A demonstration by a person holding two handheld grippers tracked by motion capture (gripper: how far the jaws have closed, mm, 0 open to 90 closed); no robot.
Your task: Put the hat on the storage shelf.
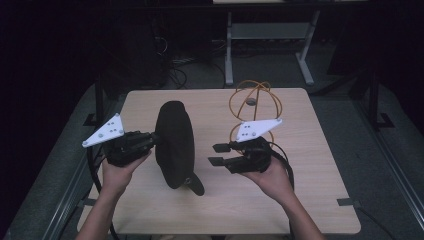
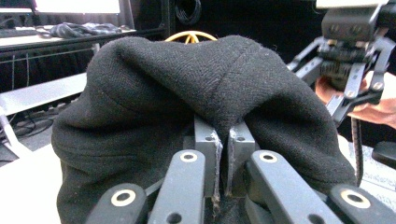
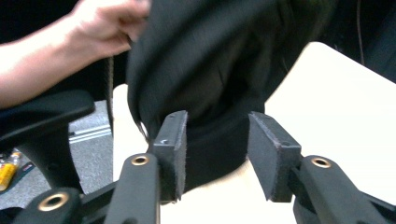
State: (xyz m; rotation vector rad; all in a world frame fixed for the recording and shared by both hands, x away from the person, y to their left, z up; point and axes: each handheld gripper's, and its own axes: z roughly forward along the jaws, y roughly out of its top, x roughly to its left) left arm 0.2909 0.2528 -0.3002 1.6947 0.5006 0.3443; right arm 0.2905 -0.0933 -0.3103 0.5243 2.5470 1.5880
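At mid-frame the left gripper (image 1: 150, 141) pinches a fold of the black hat (image 1: 174, 145), holding it upright off the table (image 1: 310, 200), while the right gripper (image 1: 216, 154), jaws half-spread and empty beside it, lends no support, so that thin pinch may slip and drop it.

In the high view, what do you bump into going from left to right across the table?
Left gripper → black cap → right gripper. The orange wire stand sits farther back, overlapping the right gripper's span.

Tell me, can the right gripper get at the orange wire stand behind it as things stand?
Probably yes: the right gripper is open and holds nothing, and the orange wire stand sits just behind it, while the black cap hangs off to the other side.
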